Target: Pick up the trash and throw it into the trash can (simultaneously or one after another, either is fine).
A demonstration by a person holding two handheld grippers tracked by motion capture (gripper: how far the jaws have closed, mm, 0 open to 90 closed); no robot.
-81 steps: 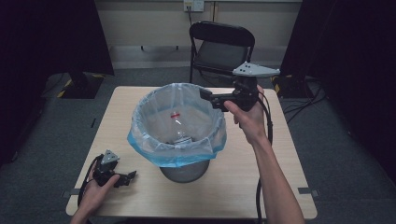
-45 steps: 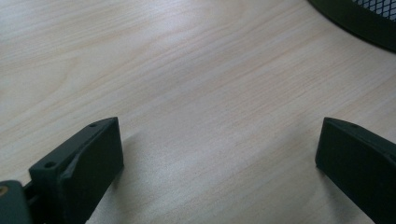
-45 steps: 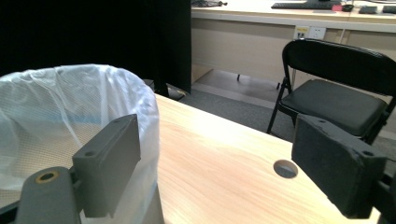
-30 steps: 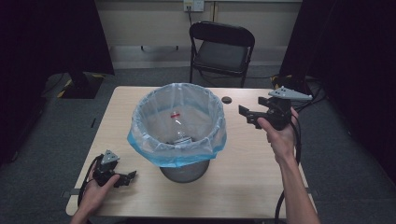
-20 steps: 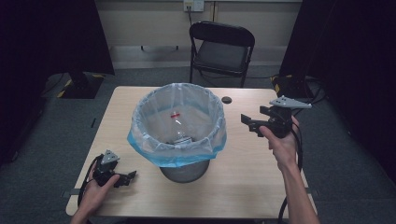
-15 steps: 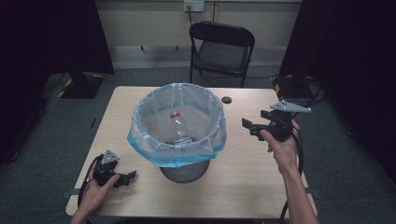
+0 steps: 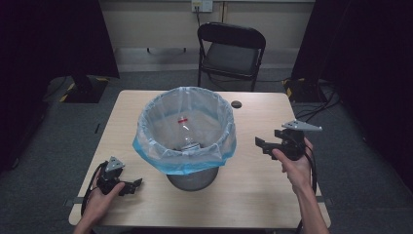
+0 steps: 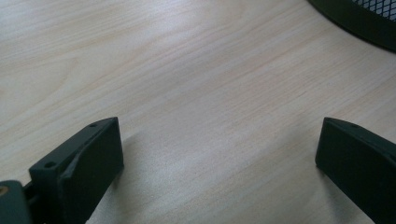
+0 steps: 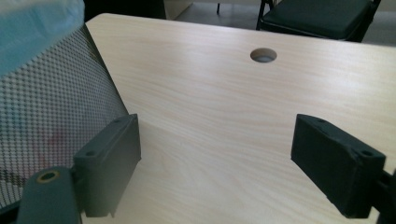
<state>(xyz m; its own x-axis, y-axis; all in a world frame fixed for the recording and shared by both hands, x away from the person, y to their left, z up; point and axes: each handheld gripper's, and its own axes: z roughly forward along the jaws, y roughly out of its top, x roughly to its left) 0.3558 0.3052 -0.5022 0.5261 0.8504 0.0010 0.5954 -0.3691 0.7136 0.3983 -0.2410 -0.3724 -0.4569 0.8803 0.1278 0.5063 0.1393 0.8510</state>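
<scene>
**Right gripper backs off the bin, both grippers empty**

Since the earlier frames the right gripper (image 7: 263, 144) has come away from the rim of the bin (image 7: 185, 129) and dropped to the right side of the tabletop (image 7: 253, 195), while the left gripper (image 7: 132, 185) has stayed put at the near left corner.

Both grippers stand with jaws wide apart and nothing between them; each gripper view shows bare wood in the gap. From the right gripper, the bin lies straight ahead of its jaws, to the left, near but apart; in its own view the mesh wall (image 9: 51, 116) sits just beside the left jaw. From the left gripper, the bin's dark base (image 8: 359, 23) is ahead and to the right, and about as near.

A clear bottle (image 7: 187, 139) rests inside the blue-lined bin, its long axis running roughly from the near side toward the far side, a red band (image 7: 182, 120) at its far end. No writing or brand can be read on it or on the liner (image 7: 146, 151). Any further reach into the bin would have to go up and over the rim.
</scene>
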